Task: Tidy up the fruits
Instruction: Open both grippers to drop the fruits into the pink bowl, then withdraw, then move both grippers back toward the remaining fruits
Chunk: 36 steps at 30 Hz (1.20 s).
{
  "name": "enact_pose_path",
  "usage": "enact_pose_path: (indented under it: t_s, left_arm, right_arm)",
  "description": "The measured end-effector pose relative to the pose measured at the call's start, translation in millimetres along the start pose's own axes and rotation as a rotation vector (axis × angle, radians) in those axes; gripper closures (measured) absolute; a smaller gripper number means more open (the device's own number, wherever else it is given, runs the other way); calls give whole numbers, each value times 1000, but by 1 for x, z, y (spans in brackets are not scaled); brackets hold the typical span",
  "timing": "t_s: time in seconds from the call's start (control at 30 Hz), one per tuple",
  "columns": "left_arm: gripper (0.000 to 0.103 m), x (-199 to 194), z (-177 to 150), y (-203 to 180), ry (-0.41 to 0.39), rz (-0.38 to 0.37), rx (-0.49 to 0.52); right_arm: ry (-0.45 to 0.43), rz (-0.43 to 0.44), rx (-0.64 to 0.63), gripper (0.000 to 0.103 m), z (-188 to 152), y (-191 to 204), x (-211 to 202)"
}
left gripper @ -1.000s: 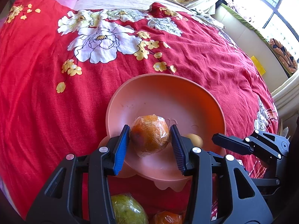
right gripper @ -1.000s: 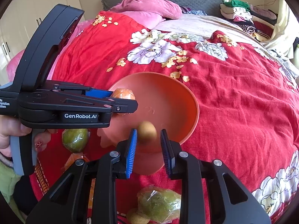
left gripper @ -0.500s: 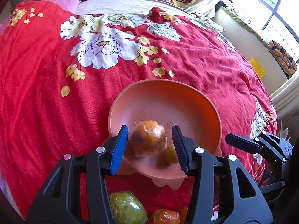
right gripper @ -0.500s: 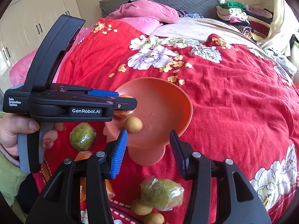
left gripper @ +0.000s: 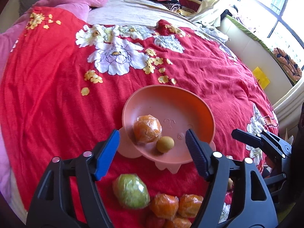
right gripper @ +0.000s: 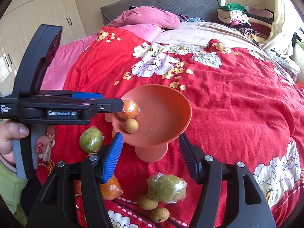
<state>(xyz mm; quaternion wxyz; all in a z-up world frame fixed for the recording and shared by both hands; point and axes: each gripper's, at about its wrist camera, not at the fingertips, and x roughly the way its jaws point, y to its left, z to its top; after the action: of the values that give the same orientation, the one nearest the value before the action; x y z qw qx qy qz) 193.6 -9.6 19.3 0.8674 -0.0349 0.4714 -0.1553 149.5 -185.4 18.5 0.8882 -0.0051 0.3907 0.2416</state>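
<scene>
Change: Both grippers are letting go. The left gripper (left gripper: 152, 152), clamped on the wrapped orange (left gripper: 147, 131) a second ago, has just been opening its jaws and is now standing wide and empty, drawn back from the fruit.
Right side: The right gripper (right gripper: 150, 154), closed on the small brown fruit (right gripper: 131, 125) a second ago, has likewise just been opening; its jaws are apart with nothing between the pads.
Fruit in bowl: The wrapped orange and the small brown fruit are lying side by side, touching, on the near slope of the orange footed bowl (right gripper: 171, 102).
Look: The orange is wearing crinkled clear film; the brown fruit is bare and matte.
Still outside: A wrapped green fruit (left gripper: 131, 191) and wrapped oranges (left gripper: 175, 206) are sitting on the red floral bedspread (left gripper: 57, 95) just in front of the bowl; another green one (right gripper: 166, 188) and two small brown ones (right gripper: 148, 202) are lying near the right gripper.
Room: The far half of the bowl is bare, and open bedspread is stretching beyond it towards the pink pillows (right gripper: 150, 19).
Person: A hand (right gripper: 11, 138) is gripping the left gripper's handle.
</scene>
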Motion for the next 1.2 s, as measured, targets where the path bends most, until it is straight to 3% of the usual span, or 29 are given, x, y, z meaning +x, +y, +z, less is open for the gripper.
enact_pose_path:
  t_s: [0.57, 1.2]
  left_arm:
    - [10, -44, -19, -4, -85, 46, -20]
    - [10, -69, -47, -4, -110, 75, -21]
  right_arm:
    - [-70, -37, 8, 14, 5, -5, -30]
    - [-90, -85, 39, 10, -4, -22, -53]
